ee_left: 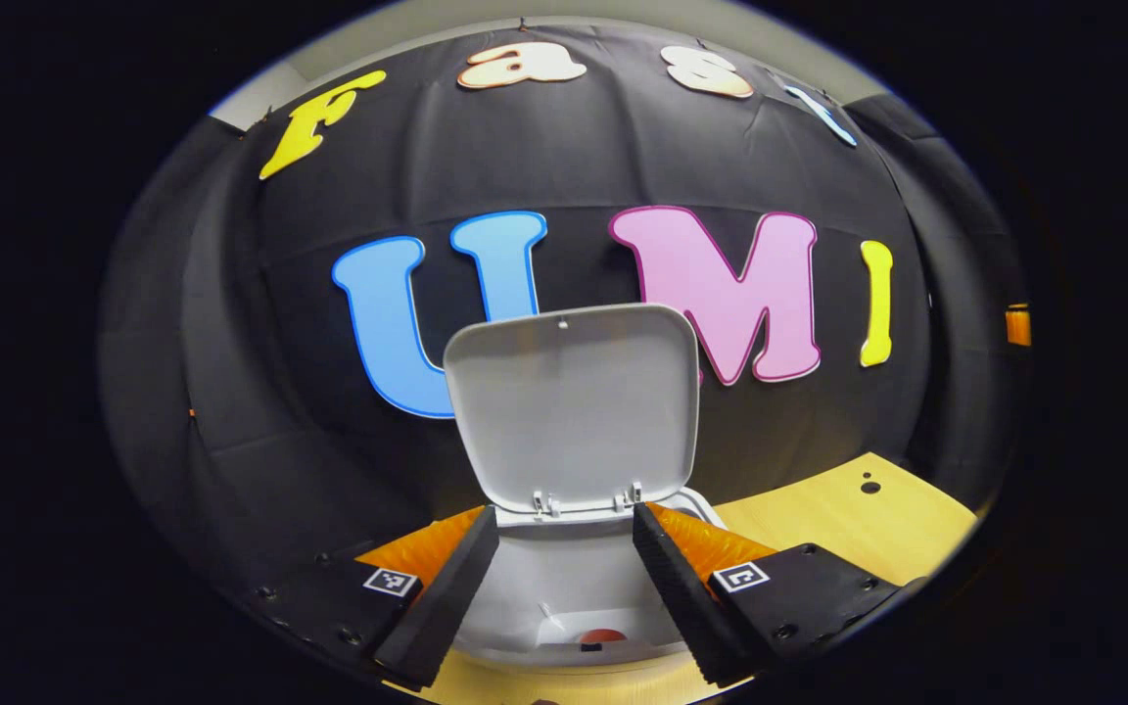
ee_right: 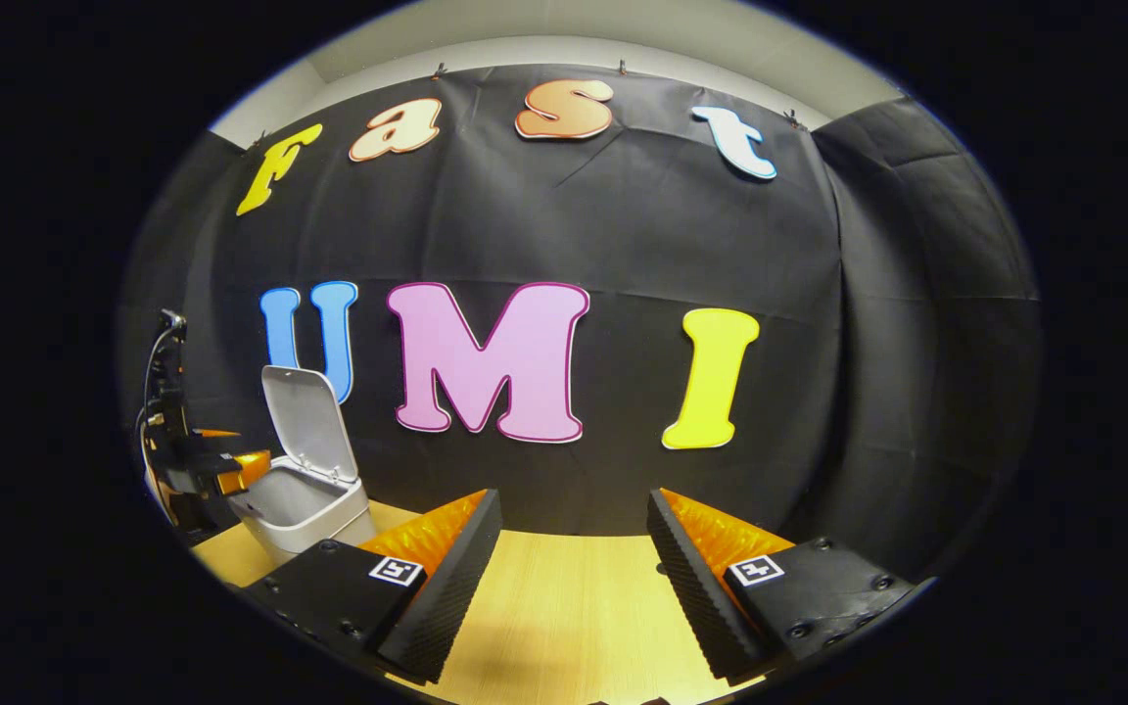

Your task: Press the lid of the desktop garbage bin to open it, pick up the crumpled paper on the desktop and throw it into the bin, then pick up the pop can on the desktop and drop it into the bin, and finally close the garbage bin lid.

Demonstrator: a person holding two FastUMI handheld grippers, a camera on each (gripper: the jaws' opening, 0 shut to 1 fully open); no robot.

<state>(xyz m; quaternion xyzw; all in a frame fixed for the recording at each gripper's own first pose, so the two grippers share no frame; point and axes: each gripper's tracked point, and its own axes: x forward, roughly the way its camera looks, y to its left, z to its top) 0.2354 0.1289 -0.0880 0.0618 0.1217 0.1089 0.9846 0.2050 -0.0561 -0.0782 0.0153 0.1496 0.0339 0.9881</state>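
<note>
Standing open, lid [ee_left: 574, 401] rises behind bin [ee_left: 564, 587].

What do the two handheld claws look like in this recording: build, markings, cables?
Each claw, left and right, has two wedge-shaped fingers with ribbed inner faces, mounted on dark bolted plates bearing small square black-and-white tags, with orange ridged parts behind. In the right gripper view, the left claw carries cables on top.

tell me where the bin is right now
The bin stands on the desk straight ahead of the left tongs, lid raised; in the right gripper view it sits far left.
</note>
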